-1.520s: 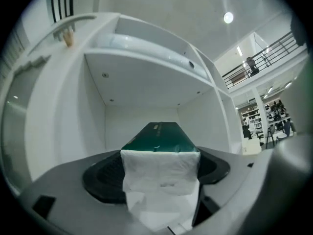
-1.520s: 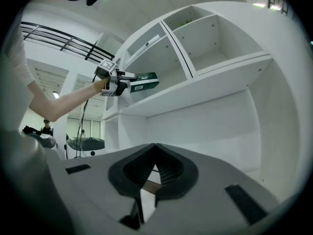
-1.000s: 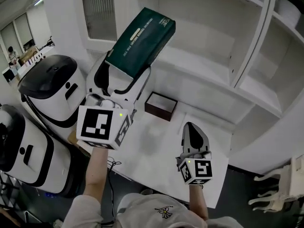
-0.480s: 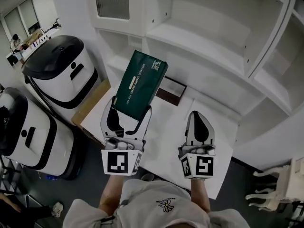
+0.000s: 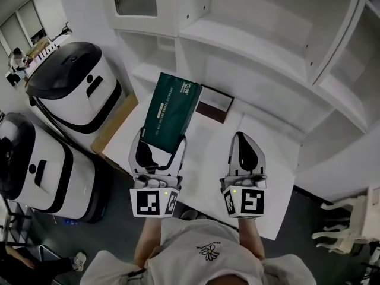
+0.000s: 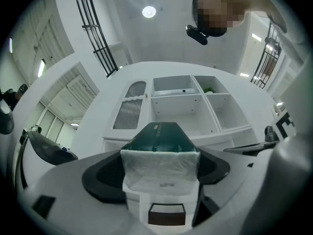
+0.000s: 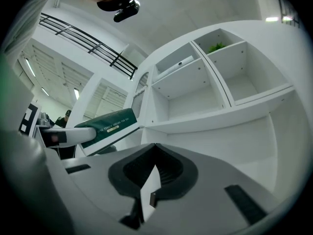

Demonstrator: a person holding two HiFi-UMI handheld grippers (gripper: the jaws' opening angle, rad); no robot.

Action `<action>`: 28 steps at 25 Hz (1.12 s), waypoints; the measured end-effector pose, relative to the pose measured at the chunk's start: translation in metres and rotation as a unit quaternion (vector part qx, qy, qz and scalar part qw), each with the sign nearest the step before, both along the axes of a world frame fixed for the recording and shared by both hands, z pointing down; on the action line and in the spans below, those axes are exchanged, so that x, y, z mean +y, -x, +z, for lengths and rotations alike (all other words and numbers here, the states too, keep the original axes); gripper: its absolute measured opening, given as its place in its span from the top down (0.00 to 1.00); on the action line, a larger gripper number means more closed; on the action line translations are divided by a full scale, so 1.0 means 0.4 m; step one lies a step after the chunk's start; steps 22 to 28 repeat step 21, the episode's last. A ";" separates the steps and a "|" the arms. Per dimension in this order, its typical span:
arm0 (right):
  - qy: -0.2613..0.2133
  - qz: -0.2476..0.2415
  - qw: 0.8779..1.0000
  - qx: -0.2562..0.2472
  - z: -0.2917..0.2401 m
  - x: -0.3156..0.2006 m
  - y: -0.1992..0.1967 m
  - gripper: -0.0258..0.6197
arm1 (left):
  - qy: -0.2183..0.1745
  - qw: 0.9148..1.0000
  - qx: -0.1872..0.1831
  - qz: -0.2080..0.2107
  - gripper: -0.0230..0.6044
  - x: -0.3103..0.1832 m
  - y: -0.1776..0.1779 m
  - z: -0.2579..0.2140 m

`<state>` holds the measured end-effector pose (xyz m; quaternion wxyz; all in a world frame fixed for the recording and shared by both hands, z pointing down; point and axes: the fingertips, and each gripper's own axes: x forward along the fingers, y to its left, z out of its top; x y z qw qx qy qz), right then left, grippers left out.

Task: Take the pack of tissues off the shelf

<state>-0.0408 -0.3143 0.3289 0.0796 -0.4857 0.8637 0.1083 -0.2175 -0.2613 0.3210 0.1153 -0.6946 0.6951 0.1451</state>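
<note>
Left gripper view shows the left hand-held gripper (image 6: 159,170) clamped on the near end of the pack of tissues (image 6: 161,137), a dark green pack whose pale end fills the gap between the jaws. In the head view the pack juts forward from that gripper over the white bench (image 5: 205,174), its far end close to a small dark box (image 5: 215,107) and clear of the white shelf (image 5: 249,52). The right hand-held gripper (image 5: 242,142) hovers beside it over the bench, jaws together with nothing between them. Two white-and-black machines (image 5: 71,91) stand left of the bench.
</note>
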 end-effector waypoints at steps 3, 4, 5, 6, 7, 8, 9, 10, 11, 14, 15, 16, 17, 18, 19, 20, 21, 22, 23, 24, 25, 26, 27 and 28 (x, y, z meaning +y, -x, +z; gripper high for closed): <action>-0.003 0.003 1.000 -0.004 -0.007 0.003 -0.008 0.96 | -0.002 1.000 0.003 -0.004 0.31 0.001 0.009 -0.004; -0.003 0.004 1.000 -0.004 -0.008 0.002 -0.013 0.96 | -0.003 1.000 0.004 -0.005 0.31 0.000 0.010 -0.005; -0.004 0.005 1.000 -0.005 -0.010 -0.001 -0.019 0.96 | -0.004 1.000 0.005 -0.006 0.31 -0.003 0.009 -0.008; -0.004 0.006 1.000 -0.004 -0.010 -0.005 -0.025 0.96 | -0.005 1.000 0.006 -0.006 0.31 -0.007 0.008 -0.010; -0.004 0.007 1.000 -0.003 -0.010 -0.008 -0.031 0.96 | -0.005 1.000 0.008 -0.005 0.31 -0.010 0.005 -0.012; -0.004 0.007 1.000 -0.002 -0.008 -0.010 -0.035 0.96 | -0.005 1.000 0.008 -0.005 0.31 -0.012 0.003 -0.013; -0.004 0.008 1.000 -0.001 -0.007 -0.012 -0.038 0.96 | -0.006 1.000 0.008 -0.004 0.31 -0.012 0.002 -0.014; -0.004 0.009 1.000 -0.001 -0.006 -0.012 -0.040 0.96 | -0.006 1.000 0.008 -0.003 0.31 -0.011 0.002 -0.015; -0.004 0.010 1.000 -0.001 -0.006 -0.013 -0.041 0.96 | -0.007 1.000 0.008 -0.002 0.31 -0.010 0.002 -0.015; -0.003 0.012 1.000 -0.003 -0.007 -0.014 -0.042 0.96 | -0.006 1.000 0.011 0.003 0.31 -0.009 0.001 -0.016; -0.003 0.012 1.000 -0.002 -0.007 -0.013 -0.040 0.96 | -0.006 1.000 0.010 0.004 0.31 -0.009 0.000 -0.017; -0.003 0.012 1.000 -0.002 -0.008 -0.012 -0.039 0.96 | -0.005 1.000 0.008 0.005 0.31 -0.008 -0.001 -0.018; -0.003 0.012 1.000 -0.002 -0.008 -0.010 -0.037 0.96 | -0.004 1.000 0.005 0.007 0.31 -0.007 -0.003 -0.017; -0.003 0.012 1.000 -0.002 -0.007 -0.009 -0.037 0.96 | -0.003 1.000 0.002 0.008 0.31 -0.006 -0.006 -0.016; -0.002 0.012 1.000 -0.002 -0.006 -0.008 -0.036 0.96 | -0.002 1.000 0.000 0.010 0.31 -0.006 -0.010 -0.015; -0.001 0.012 1.000 -0.002 -0.005 -0.007 -0.036 0.96 | 0.000 1.000 -0.003 0.012 0.31 -0.005 -0.013 -0.013; -0.001 0.012 1.000 -0.002 -0.005 -0.006 -0.036 0.96 | 0.001 1.000 -0.005 0.014 0.31 -0.005 -0.017 -0.012; -0.001 0.012 1.000 -0.002 -0.005 -0.006 -0.036 0.96 | 0.001 1.000 -0.005 0.014 0.31 -0.005 -0.017 -0.012; -0.001 0.012 1.000 -0.002 -0.005 -0.006 -0.036 0.96 | 0.001 1.000 -0.005 0.014 0.31 -0.005 -0.017 -0.012; -0.001 0.012 1.000 -0.002 -0.005 -0.006 -0.036 0.96 | 0.001 1.000 -0.005 0.014 0.31 -0.005 -0.017 -0.012; -0.001 0.012 1.000 -0.002 -0.005 -0.006 -0.036 0.96 | 0.001 1.000 -0.005 0.014 0.31 -0.005 -0.017 -0.012; -0.001 0.012 1.000 -0.002 -0.005 -0.006 -0.036 0.96 | 0.001 1.000 -0.005 0.014 0.31 -0.005 -0.017 -0.012; -0.001 0.012 1.000 -0.002 -0.005 -0.006 -0.036 0.96 | 0.001 1.000 -0.005 0.014 0.31 -0.005 -0.017 -0.012; -0.001 0.012 1.000 -0.002 -0.005 -0.006 -0.036 0.96 | 0.001 1.000 -0.005 0.014 0.31 -0.005 -0.017 -0.012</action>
